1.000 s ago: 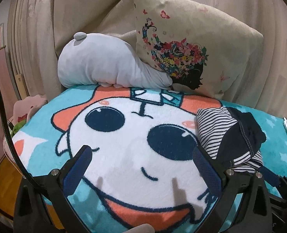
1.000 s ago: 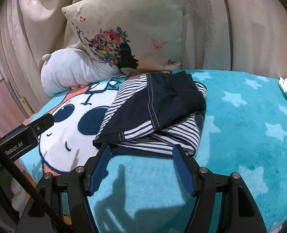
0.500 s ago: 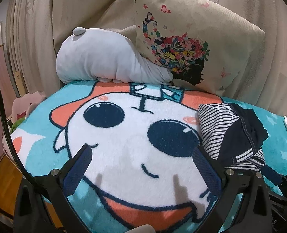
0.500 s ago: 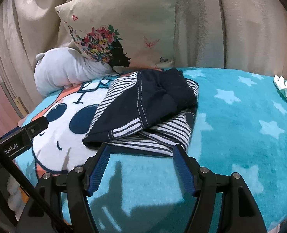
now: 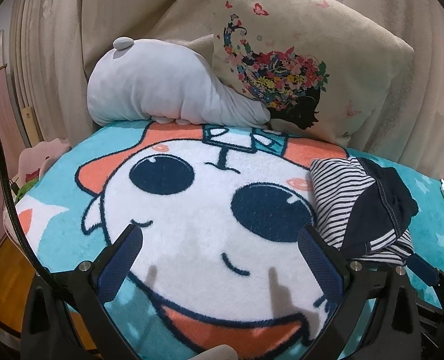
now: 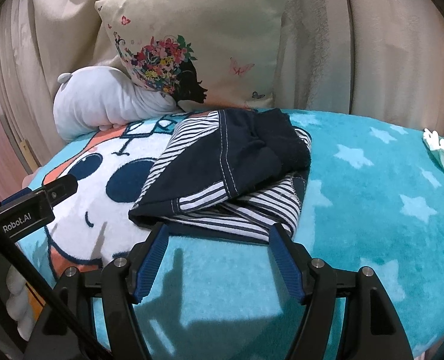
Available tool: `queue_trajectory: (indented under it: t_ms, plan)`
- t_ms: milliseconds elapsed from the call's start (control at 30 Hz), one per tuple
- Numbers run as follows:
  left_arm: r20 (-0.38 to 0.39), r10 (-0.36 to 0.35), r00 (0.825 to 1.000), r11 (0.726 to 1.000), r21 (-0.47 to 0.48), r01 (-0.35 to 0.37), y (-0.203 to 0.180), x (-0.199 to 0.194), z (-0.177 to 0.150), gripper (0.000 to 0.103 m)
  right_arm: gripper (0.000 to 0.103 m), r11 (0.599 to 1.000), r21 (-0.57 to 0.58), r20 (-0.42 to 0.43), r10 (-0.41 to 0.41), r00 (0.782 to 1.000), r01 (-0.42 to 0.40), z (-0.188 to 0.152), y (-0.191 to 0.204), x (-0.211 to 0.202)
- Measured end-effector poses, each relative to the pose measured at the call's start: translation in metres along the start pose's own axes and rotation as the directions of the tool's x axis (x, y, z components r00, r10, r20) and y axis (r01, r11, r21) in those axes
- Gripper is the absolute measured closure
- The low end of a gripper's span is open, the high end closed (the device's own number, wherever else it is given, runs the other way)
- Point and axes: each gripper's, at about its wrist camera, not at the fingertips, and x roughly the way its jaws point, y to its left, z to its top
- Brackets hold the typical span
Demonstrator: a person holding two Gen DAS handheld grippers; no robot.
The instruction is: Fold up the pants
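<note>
While both of my claws hang over the bed, neither one has hold of anything. My left gripper (image 5: 220, 244) stands wide open above the white cartoon face printed on the teal blanket (image 5: 191, 240), its blue pads apart and only their shadows falling on the pile. My right gripper (image 6: 218, 241) is also spread, a little narrower, with its fingertips just short of the near edge of the pants (image 6: 228, 174); whether the tips brush the cloth I cannot tell from this angle.

The pants lie in a folded bundle on the blanket, navy denim with white stitching on top and striped layers showing beneath and at the left side. In the left wrist view they sit at the far right (image 5: 363, 204), partly hidden behind that claw's right finger, so their lower edge is cut off there.

Behind them a flower-print pillow (image 6: 197, 45) leans against beige curtains (image 6: 372, 45), and a pale grey plush (image 6: 101, 105) lies beside it, touching the pillow's lower corner. A small white-and-green item (image 6: 439, 153) rests at the blanket's right edge; it is too small and warped by the lens for me to identify.
</note>
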Motion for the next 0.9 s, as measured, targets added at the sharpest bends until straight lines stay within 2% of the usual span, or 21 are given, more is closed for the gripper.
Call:
queue_trajectory:
  t_ms: [367, 900]
  plan:
    - [-0.027, -0.033, 0.999, 0.999, -0.006, 0.032, 0.002, 0.004, -0.001, 0.000, 0.030, 1.000, -0.019, -0.003, -0.006, 1.000, 0.006, -0.001, 0.003, 0.001]
    - [-0.042, -0.043, 0.998, 0.999, -0.011, 0.043, 0.003, 0.006, -0.003, 0.000, 0.029, 0.999, -0.045, -0.012, -0.005, 1.000, 0.004, -0.005, 0.010, 0.005]
